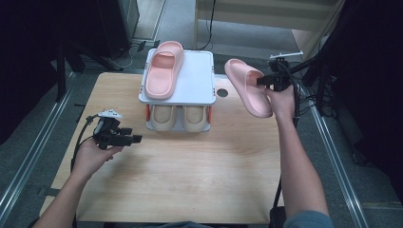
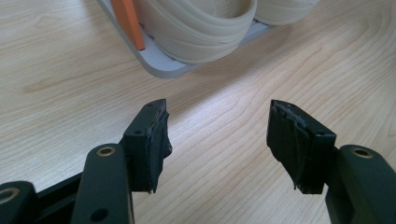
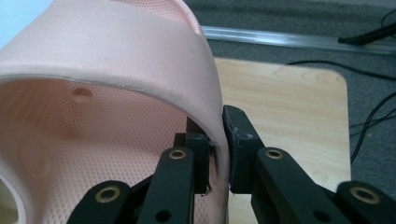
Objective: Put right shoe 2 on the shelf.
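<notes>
From the high view, I judged a pink slipper [image 1: 247, 87] was midway to the two-tier rack [image 1: 199, 90], held above the surface [image 1: 190, 175] by my right gripper [image 1: 263, 81]; next I'd lower it beside the other pink slipper [image 1: 164, 69]. Two pink, two beige slippers [image 1: 179, 118]. In the left gripper view, jaws stood released, empty. In the right gripper view, jaws were clenched on the slipper's strap [image 3: 140, 42].

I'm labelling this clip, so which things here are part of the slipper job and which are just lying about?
In the job:
- pink slipper pinched at its strap by the right tool
- second pink slipper on the rack's top shelf
- left tool, open, over the table

Lying about:
- beige slippers on the lower shelf
- floor cables
</notes>
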A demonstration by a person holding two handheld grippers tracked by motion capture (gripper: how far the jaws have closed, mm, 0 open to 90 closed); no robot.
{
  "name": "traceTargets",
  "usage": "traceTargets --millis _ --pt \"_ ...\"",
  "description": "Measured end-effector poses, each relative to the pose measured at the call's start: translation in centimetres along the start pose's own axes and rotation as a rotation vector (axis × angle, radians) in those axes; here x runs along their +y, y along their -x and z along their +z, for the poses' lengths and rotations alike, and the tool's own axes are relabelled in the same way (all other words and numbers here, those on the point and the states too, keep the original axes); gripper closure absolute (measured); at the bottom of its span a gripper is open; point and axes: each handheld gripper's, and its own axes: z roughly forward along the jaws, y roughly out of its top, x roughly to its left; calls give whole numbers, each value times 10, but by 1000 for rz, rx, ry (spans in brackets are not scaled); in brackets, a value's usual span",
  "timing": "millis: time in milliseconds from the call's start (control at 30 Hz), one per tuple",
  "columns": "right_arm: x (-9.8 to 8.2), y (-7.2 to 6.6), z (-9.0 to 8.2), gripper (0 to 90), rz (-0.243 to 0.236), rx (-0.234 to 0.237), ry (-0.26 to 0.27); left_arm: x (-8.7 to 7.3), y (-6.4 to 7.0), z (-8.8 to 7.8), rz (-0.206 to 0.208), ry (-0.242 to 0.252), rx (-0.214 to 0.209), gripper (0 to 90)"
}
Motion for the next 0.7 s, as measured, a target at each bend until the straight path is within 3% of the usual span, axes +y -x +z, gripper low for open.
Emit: traceTargets --millis 267,367,700 --pt "37 -29 -13 825 -40 0 3 0 0 -1 -3 5 -7 388" --pt "44 -40 -13 825 -41 11 4 0 2 -1 5 3 -7 389" --pt "61 -86 16 818 -100 -26 -35 0 6 0 26 -4 -26 392"
